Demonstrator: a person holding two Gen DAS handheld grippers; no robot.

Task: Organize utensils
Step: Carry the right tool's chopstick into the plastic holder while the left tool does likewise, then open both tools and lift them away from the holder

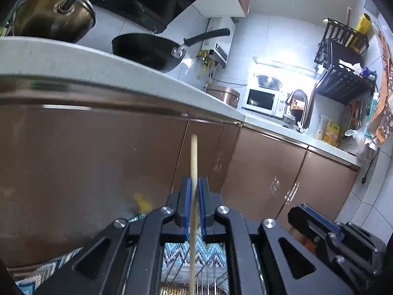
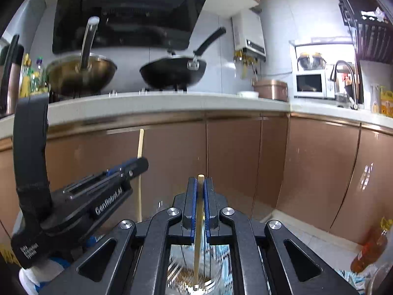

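Left gripper (image 1: 194, 191): clenched on chopstick (image 1: 194, 157), upright | Right gripper (image 2: 201, 191): clenched on second chopstick (image 2: 199, 209) over glass jar (image 2: 213, 280) | Room: white countertop (image 2: 172, 103) 12 o'clock, copper cabinets (image 2: 233, 159) beneath, black wok (image 2: 172, 71).

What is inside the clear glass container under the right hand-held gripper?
The glass container holds the lower end of the chopstick gripped by the right hand-held gripper, plus metal fork tines. The gripper frame covers the container's sides, so other contents cannot be seen.
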